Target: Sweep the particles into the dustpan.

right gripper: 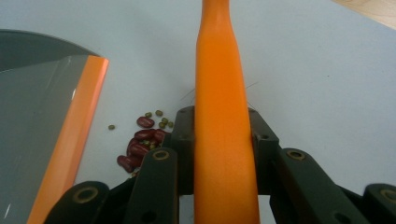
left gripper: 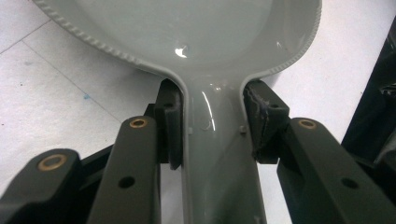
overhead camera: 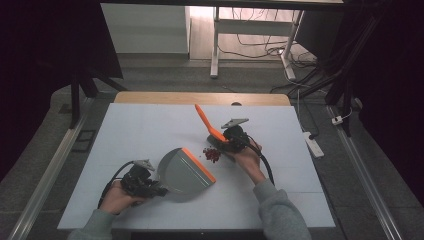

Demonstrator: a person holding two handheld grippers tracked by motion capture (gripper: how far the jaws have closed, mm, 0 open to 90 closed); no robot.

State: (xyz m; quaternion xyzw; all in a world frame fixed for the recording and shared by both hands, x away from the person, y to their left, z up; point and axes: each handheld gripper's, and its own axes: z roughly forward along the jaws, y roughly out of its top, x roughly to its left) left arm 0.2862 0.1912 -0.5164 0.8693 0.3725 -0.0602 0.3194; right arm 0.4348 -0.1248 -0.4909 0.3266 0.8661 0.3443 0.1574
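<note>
left gripper (overhead camera: 161, 190) level, clamps dustpan (overhead camera: 186, 171) | right gripper (overhead camera: 226, 141) clamps brush (overhead camera: 209, 124)

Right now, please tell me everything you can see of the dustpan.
The dustpan is grey, glossy plastic by its look, with an orange strip along its front lip. It lies on the white table, lip facing a small pile of beans without touching it. Its pan looks empty. The left gripper is shut on its narrow handle.

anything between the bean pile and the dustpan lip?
Nothing visible. The beans lie on bare table just off the dustpan and its orange lip, apart from it. The left gripper clamps the pan's handle; the right gripper clamps the orange brush handle beside the pile.
</note>
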